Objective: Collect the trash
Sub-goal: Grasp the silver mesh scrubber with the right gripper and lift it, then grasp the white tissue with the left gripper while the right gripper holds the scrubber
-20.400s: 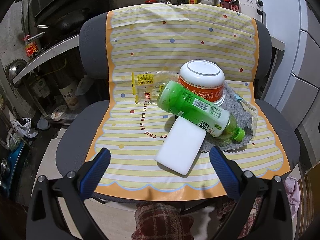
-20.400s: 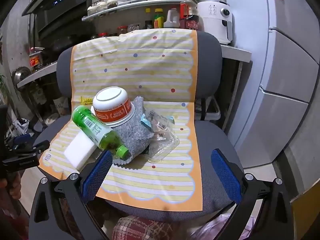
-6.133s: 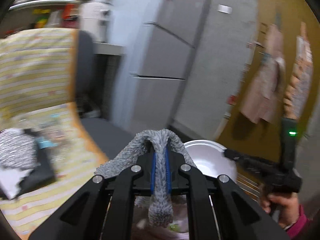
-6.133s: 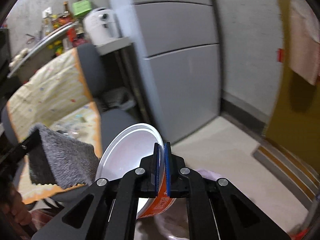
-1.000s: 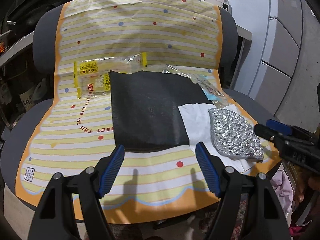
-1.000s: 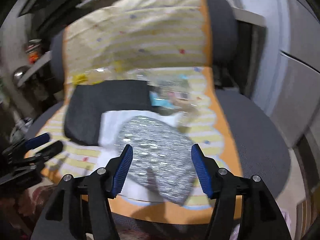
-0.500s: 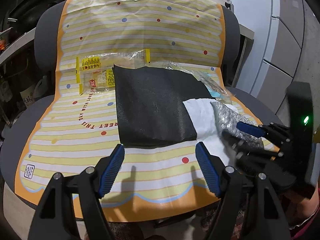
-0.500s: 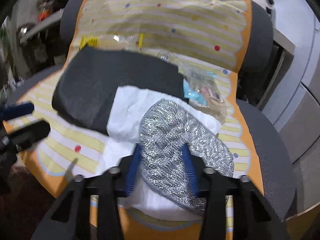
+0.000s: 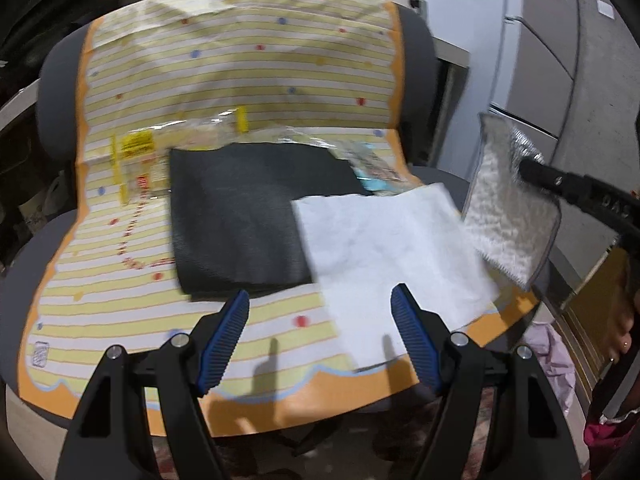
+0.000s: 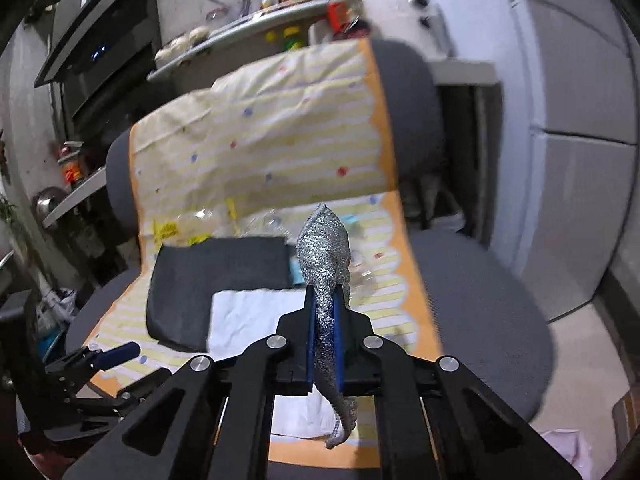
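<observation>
Room: I see a cluttered kitchen corner, shelf of bottles at the back, grey cabinet fronts on the right.
Surface: grey office chair [image 9: 416, 40] draped with a yellow striped mat [image 9: 240, 80] with coloured dots and an orange edge.
Right gripper [image 10: 323, 344]: my jaws are clamped tight on a silver scouring cloth [image 10: 325, 252], nothing but the cloth between the blue pads. Cloth is lifted clear of the seat; it sticks up past the fingertips and a tail droops below them.
Same cloth, left view [image 9: 508, 208]: hangs off the chair's right edge, beside the white sheet, not touching it.
Left gripper [image 9: 320, 320]: spread wide, nothing in it, hovering over the mat's front edge.
On seat: black sheet [image 9: 248, 216] flat mid-seat; white paper towel [image 9: 384, 248] overlapping its right side.
Wrappers: clear one with yellow print [image 9: 152, 156] left of the black sheet; crinkled clear one with blue [image 9: 372, 168] behind the towel. Frames are motion-blurred, so print is unreadable.
Floor: pale pink bag [image 9: 548, 348], possibly the trash bag, beside the chair.
</observation>
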A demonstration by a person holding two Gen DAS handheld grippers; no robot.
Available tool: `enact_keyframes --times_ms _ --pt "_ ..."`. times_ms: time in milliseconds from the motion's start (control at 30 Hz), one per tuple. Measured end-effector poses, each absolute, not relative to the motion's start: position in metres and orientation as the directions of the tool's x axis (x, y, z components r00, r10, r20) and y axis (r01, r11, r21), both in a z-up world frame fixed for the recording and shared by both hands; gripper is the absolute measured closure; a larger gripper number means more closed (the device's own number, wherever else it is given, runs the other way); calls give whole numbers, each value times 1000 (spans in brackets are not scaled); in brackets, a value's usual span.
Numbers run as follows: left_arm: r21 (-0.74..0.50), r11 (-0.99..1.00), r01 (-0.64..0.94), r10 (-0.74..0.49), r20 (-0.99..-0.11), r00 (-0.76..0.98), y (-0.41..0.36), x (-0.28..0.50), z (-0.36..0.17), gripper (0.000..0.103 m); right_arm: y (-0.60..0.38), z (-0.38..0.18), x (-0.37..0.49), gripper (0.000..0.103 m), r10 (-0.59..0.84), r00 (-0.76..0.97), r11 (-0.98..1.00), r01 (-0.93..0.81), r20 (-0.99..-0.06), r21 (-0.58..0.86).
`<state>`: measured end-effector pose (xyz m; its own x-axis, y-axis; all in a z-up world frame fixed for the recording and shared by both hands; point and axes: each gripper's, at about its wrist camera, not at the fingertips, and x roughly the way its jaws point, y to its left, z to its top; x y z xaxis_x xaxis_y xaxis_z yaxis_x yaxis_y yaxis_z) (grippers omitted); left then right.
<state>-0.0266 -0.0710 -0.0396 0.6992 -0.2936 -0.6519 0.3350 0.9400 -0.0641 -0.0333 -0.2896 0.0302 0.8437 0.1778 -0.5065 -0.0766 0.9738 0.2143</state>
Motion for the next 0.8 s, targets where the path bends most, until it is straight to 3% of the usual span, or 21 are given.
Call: enact_keyframes --times_ms 200,300,433,667,733,800 --pt "-93 919 384 -344 -666 662 -117 -20 -53 31 -314 42 -62 95 74 878 989 -5 -472 146" --pt "-115 923 366 -339 -692 637 -138 -12 -63 20 -322 40 -72 95 64 880 990 4 -471 143" --pt "-123 939 321 -309 -712 630 -151 -4 -75 18 -335 33 -78 95 69 875 986 14 -480 168" --pt "37 962 271 -162 -722 673 -173 -5 -96 19 -345 20 -81 95 83 867 980 19 -492 198" --pt "79 961 266 -131 -715 686 -176 -7 -97 22 -346 19 -83 95 85 866 979 19 -493 201" --pt "72 961 267 -138 -714 686 -174 -8 -95 44 -347 18 -84 95 84 866 979 21 -493 204"
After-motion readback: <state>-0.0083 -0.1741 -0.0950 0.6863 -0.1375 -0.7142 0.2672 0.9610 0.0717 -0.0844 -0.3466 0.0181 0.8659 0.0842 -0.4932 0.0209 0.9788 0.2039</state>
